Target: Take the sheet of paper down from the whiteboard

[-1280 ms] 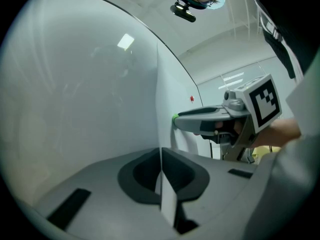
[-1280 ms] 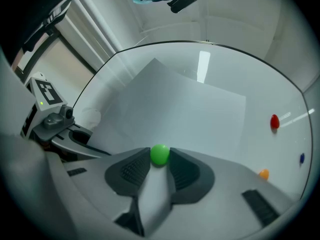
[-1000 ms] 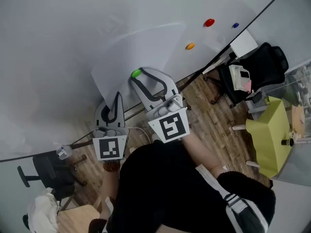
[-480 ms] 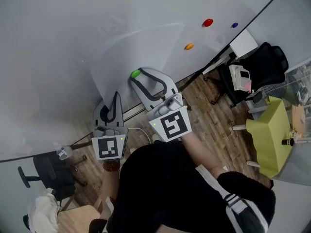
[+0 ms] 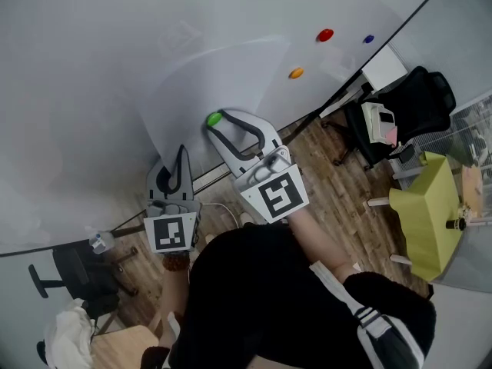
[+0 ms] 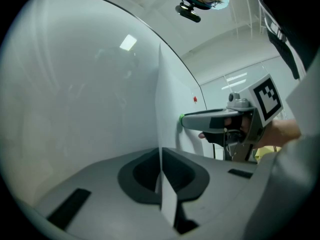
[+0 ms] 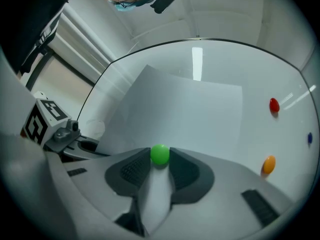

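Your left gripper (image 6: 161,156) points level at the big white whiteboard (image 5: 115,44), and its jaws are pressed together on the edge of the white sheet of paper (image 5: 219,79). From that gripper's own view the sheet shows edge-on, a thin line running straight up out of the pads. In the head view it sits low and to the left, marker cube facing you.

Your right gripper (image 7: 160,156) is level too, just beside the left one and a little higher on the board. Its jaws stand wide, clamped on the small round green magnet (image 5: 214,118), one pad on each side of it. That magnet sits on the lower edge of the sheet, against the board.

The sheet itself lies up on the whiteboard, tilted, with the green magnet at its bottom and your left jaws on its lower left edge.

Off to the right of the sheet, on bare board, there are three more small magnets: a red one (image 5: 325,34), an orange one (image 5: 296,73) below it, and a blue one (image 5: 368,39) furthest out, all apart from the paper.

Below the board you have a wood-plank floor (image 5: 330,175). A black office chair (image 5: 419,102) stands at the right, a lime-green bench (image 5: 427,206) just below it, and a second dark chair (image 5: 73,271) at the lower left.
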